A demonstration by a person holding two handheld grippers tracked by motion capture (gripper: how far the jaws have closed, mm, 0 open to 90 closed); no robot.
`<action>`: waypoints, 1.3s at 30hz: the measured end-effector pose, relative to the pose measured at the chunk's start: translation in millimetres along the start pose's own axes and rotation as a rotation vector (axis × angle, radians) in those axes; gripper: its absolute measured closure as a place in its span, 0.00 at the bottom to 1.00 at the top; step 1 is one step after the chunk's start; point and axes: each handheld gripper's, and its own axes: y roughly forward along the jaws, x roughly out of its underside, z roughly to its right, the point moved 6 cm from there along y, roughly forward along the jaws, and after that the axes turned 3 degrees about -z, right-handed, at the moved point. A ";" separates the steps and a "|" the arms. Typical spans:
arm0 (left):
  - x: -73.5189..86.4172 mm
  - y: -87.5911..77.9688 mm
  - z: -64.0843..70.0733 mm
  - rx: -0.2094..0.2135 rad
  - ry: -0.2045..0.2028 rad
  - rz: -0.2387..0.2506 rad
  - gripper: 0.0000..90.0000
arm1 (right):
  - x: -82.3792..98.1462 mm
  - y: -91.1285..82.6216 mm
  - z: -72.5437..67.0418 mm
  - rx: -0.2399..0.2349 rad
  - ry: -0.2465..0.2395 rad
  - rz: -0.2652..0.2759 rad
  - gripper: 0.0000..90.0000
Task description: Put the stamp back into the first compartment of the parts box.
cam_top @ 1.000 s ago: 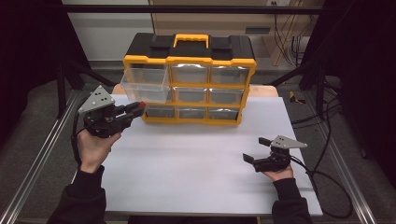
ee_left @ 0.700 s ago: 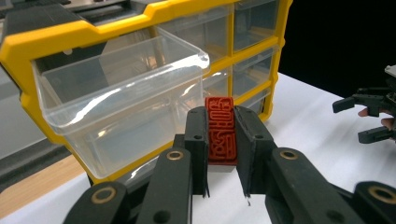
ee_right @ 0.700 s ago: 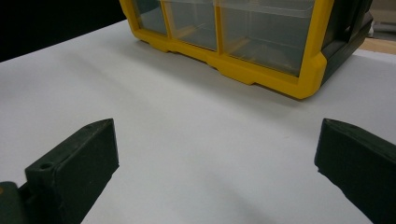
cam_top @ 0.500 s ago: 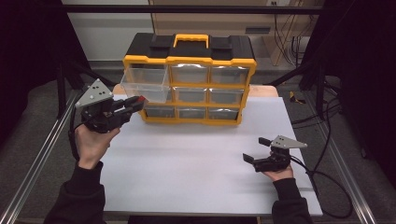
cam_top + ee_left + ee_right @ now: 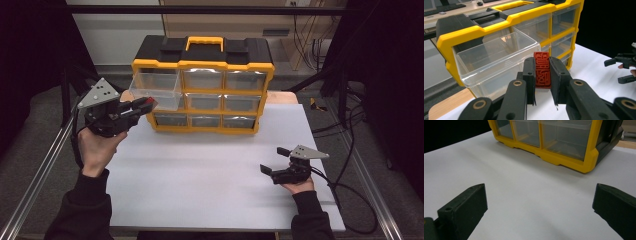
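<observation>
White desk under a dark room, yellow-and-black organizer at the back edge. Since a second ago the left tongs carrying the red stamp block edged in toward the pulled-out clear drawer, top-left row; block now sits just beside the drawer's front wall, not yet over the opening. Likely next: lift over the rim and drop it in. Left tongs pinch the block on both sides. Right tongs spread wide, nothing between, parked low over the desk, unmoved. Drawer interior looks empty, though glare blurs it. Block's lower end is hidden by the jaws; its relief pattern is unreadable.
</observation>
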 end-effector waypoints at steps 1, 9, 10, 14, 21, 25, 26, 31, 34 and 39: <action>-0.7 -0.1 0.0 0.000 0.002 -0.001 0.84 | 0.0 0.0 -0.1 -0.001 0.001 0.000 0.00; -7.8 0.6 -0.1 -0.006 0.007 0.006 0.84 | -0.2 -0.2 0.0 0.000 0.000 0.001 0.00; -8.7 0.5 -0.4 -0.006 0.008 0.006 0.84 | -0.2 -0.4 0.0 -0.001 0.000 0.001 0.00; -12.0 0.9 -2.9 -0.017 0.012 0.003 0.84 | 0.0 0.0 -0.1 -0.001 0.001 -0.001 0.00; -15.1 1.2 -10.0 -0.026 -0.005 0.008 0.84 | -0.1 -0.1 0.1 0.000 0.000 0.000 0.00; -16.3 3.4 -13.2 -0.029 -0.010 0.005 0.84 | 0.1 0.0 -0.1 -0.001 0.001 -0.001 0.00; -16.8 3.8 -14.0 -0.029 -0.010 0.004 0.84 | 0.0 -0.1 -0.1 -0.001 0.001 0.000 0.00; -19.9 5.4 -17.7 -0.039 -0.013 0.002 0.84 | 0.1 0.1 0.0 -0.001 0.000 -0.001 0.00; -21.8 5.9 -19.6 -0.041 -0.019 0.005 0.84 | 0.0 -0.1 -0.1 -0.001 0.000 0.000 0.00; -25.0 8.1 -22.8 -0.051 -0.019 0.002 0.84 | 0.2 0.1 -0.1 -0.001 -0.001 -0.001 0.00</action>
